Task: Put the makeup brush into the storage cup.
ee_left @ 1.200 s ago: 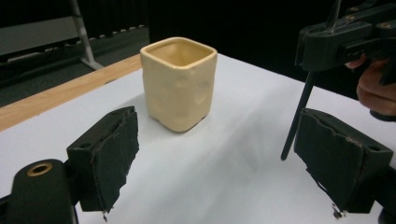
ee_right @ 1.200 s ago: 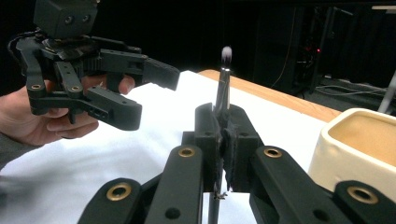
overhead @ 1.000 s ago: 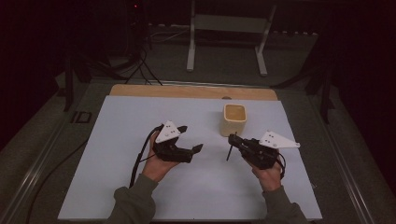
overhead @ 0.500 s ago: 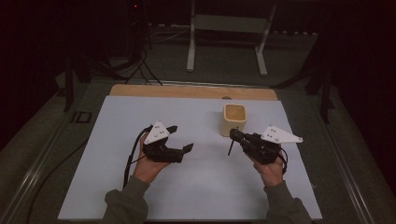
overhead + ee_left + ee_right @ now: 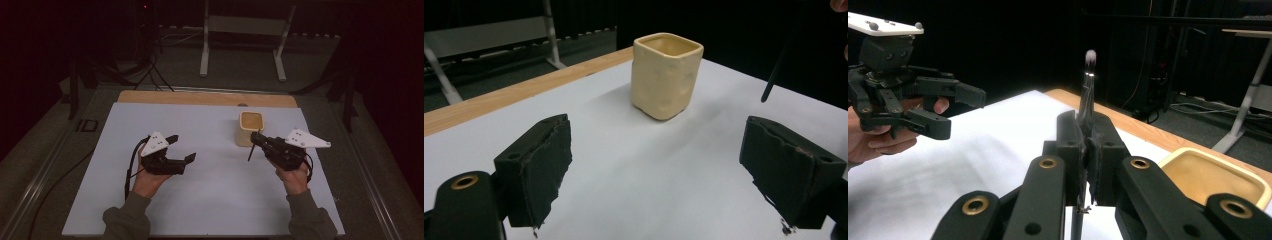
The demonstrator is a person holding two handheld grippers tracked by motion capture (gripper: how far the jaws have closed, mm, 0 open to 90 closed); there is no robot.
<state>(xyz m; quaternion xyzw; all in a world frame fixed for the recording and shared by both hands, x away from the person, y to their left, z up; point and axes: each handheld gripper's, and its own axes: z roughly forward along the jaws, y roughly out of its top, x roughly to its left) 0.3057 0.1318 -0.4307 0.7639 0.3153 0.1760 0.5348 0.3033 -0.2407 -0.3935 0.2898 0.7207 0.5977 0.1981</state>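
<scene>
The right gripper (image 5: 259, 141) is clenched on a thin dark brush (image 5: 1087, 90), its two pads pressed flat together with the handle pinched between them. In the right gripper view the brush stands up out of the closed jaws, its pale tuft at the top and a short piece of the handle poking out below the pads. From the high view the brush (image 5: 251, 148) shows as a slim dark stick at the gripper's nose, slanting down toward the white table sheet (image 5: 210, 200) just in front of the cream cup (image 5: 250, 128).

That cup is the landmark here: a squarish, soft-cornered pot standing upright on the white sheet, near the wooden strip (image 5: 200, 98) along the far edge. The right gripper sits just beside the cup, on the side nearer the person, and whether the brush touches the cup I cannot tell.

The left gripper (image 5: 182, 148) is released, its jaws standing wide apart with nothing between them. It hangs well apart from the cup, off to the cup's left, with its jaws aimed at it; in the left gripper view the cup (image 5: 666, 75) stands between and beyond the two open pads, with the tip of the brush (image 5: 772, 80) to the cup's right.
</scene>
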